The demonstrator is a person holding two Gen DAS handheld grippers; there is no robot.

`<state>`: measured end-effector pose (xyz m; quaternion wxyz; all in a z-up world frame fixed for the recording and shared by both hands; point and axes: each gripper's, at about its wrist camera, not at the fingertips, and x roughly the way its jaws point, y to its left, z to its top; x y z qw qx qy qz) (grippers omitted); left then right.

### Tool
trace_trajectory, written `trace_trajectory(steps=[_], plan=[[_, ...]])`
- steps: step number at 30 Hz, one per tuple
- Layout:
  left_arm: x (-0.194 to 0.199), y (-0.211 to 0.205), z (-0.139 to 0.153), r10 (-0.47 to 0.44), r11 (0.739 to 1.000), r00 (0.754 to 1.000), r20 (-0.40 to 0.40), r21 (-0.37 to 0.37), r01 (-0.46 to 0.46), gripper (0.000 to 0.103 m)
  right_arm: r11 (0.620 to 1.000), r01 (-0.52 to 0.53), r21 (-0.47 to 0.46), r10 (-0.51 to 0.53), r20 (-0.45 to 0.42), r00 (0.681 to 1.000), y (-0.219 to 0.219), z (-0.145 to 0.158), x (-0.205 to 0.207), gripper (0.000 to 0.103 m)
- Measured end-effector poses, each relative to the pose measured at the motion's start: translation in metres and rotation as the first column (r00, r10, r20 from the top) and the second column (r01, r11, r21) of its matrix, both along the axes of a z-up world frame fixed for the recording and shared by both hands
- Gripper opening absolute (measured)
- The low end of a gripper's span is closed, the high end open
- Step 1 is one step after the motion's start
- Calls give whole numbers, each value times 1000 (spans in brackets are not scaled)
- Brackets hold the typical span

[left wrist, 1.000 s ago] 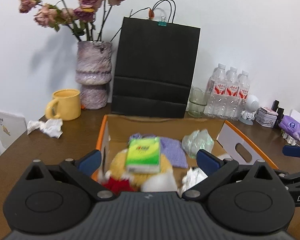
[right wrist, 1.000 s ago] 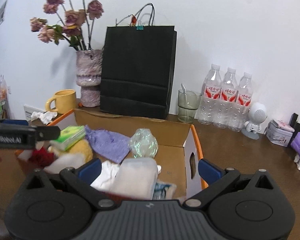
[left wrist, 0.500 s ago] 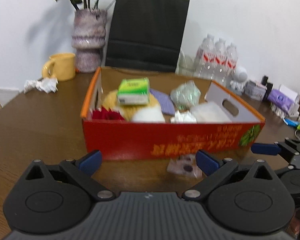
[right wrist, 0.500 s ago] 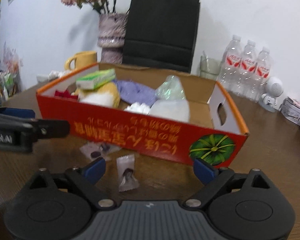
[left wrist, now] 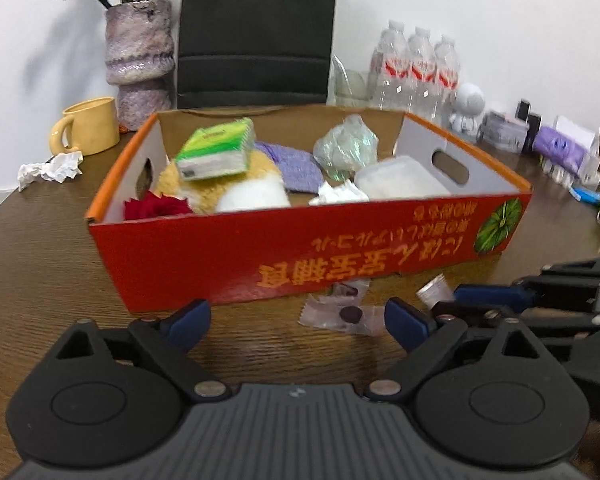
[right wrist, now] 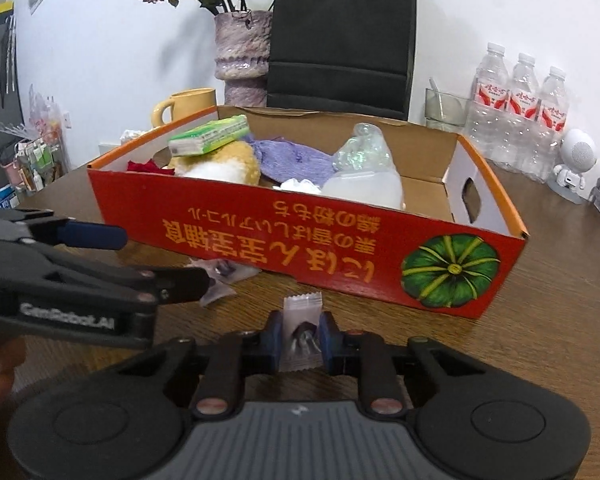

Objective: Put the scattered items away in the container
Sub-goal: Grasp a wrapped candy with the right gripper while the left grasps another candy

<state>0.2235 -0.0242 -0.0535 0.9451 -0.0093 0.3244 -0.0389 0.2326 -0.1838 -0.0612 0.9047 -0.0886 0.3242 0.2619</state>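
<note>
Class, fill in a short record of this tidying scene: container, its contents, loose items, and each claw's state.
container: red cardboard box on the wooden table
contents: green tissue pack, purple cloth
loose items: clear wrappers in front of the box
right claw: just closed on a wrapped candy
left claw: open, nothing gripped

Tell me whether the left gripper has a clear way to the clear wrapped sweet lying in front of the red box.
Probably yes: the left gripper is open, and the sweet lies on bare table between its fingertips, nothing covering it.
</note>
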Motion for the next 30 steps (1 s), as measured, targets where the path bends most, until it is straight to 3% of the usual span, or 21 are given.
trace_trajectory(steps=[6,7,10,12,30], plan=[[6,-15,-8,-6,998,1000,-17,56,7,82,1000,26,9,-26,-3,1000,-19,0,1,18],[6,-16,-8,-9,998,1000,-12,55,10,77,999,30,13,-30,-5,1000,-22,1,2,18],[3,-18,-6,-28,998,1000,8,55,27,42,999,32,17,-32,-7,999,-24,0,2,18],[0,-19,-6,-37,998,999,13,59,36,36,999,26,18,-26,-6,1000,-23,0,1,18],[-16,-11,1,-43,999,997,60,-11,44,28,1000,11,15,-11,25,1000,-19,2,-4,18]])
